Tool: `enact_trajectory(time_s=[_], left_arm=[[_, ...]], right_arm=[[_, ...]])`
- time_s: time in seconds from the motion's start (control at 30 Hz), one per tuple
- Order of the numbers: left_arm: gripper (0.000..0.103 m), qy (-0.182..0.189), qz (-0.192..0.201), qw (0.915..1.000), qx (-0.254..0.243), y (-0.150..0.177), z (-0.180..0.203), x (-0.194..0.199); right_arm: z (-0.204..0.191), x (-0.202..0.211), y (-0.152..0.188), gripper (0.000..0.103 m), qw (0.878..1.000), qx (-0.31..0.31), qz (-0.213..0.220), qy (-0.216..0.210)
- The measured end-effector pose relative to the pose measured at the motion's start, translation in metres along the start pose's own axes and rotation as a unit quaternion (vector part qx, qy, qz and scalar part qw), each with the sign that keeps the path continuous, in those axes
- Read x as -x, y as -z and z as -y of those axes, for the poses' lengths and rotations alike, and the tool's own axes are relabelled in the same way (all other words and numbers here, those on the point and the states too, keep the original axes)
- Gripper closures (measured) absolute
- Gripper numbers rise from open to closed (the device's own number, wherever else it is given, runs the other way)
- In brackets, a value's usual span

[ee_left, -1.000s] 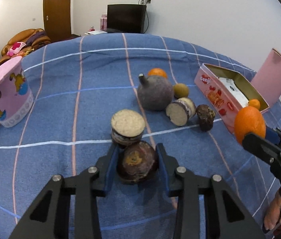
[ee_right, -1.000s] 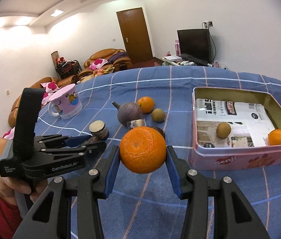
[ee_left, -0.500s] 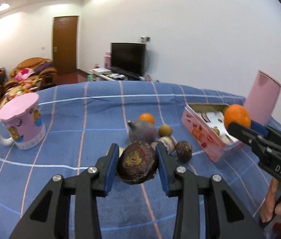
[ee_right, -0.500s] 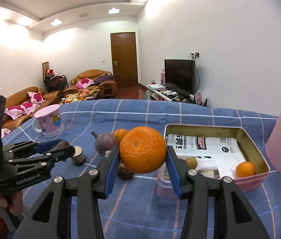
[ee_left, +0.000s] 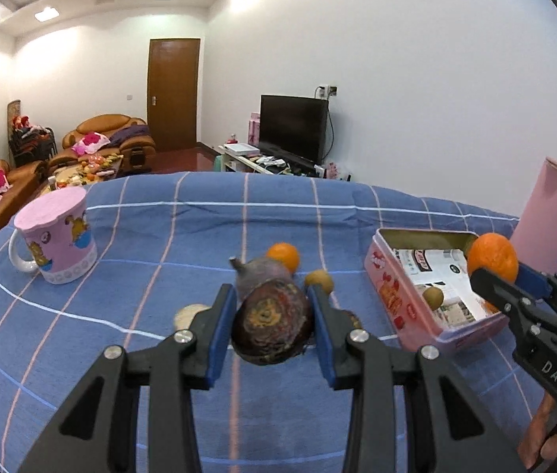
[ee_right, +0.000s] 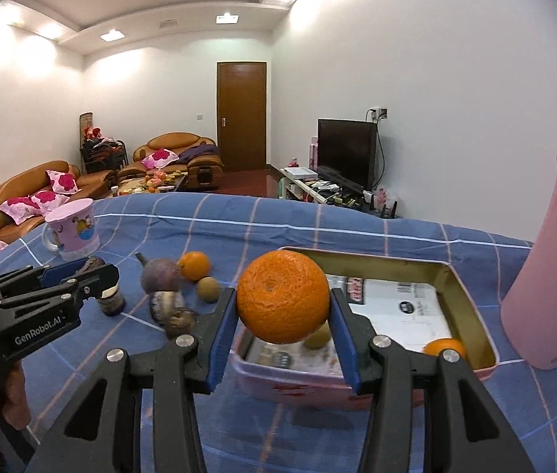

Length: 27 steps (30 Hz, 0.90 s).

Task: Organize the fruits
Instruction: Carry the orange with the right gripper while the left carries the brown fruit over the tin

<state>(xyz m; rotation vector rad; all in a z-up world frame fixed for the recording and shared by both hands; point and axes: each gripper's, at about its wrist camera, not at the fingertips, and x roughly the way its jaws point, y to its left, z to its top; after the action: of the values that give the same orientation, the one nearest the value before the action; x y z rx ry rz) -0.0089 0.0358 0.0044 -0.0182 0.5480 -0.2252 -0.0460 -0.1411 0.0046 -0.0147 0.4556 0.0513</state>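
My left gripper (ee_left: 272, 325) is shut on a dark brown mangosteen (ee_left: 272, 327) and holds it above the blue cloth. My right gripper (ee_right: 283, 303) is shut on a large orange (ee_right: 283, 301), held over the near edge of the pink tin box (ee_right: 471, 303); the orange also shows in the left wrist view (ee_left: 493, 256). The tin (ee_left: 392, 295) holds a small orange (ee_right: 444, 349) and a small brown fruit (ee_left: 433, 296). On the cloth lie a purple fruit (ee_right: 160, 276), an orange (ee_right: 194, 265), a small brown fruit (ee_right: 208, 289) and cut mangosteen pieces (ee_right: 172, 307).
A pink mug (ee_left: 57, 236) stands at the left on the blue checked tablecloth (ee_left: 160, 236). A tall pink bottle (ee_right: 550, 268) stands right of the tin. Sofas, a door and a TV are beyond the table.
Both grippers have risen from the table with their fruit. The right gripper has carried the orange toward and over the tin's near edge. The mangosteen has lifted clear of the cloth.
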Motion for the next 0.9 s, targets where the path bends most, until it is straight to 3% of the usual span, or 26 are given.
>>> enact_trajectory(time_s=[0.63, 0.9], left_arm=[[0.064, 0.039, 0.003, 0.9988, -0.028, -0.025, 0.090, -0.031], [0.064, 0.055, -0.016, 0.9973, -0.046, -0.023, 0.130, -0.054]], right_arm=[[0.094, 0.002, -0.005, 0.055, 0.997, -0.034, 0.008, 0.064], [0.135, 0.000, -0.007, 0.055, 0.993, -0.064, 0.004, 0.099]])
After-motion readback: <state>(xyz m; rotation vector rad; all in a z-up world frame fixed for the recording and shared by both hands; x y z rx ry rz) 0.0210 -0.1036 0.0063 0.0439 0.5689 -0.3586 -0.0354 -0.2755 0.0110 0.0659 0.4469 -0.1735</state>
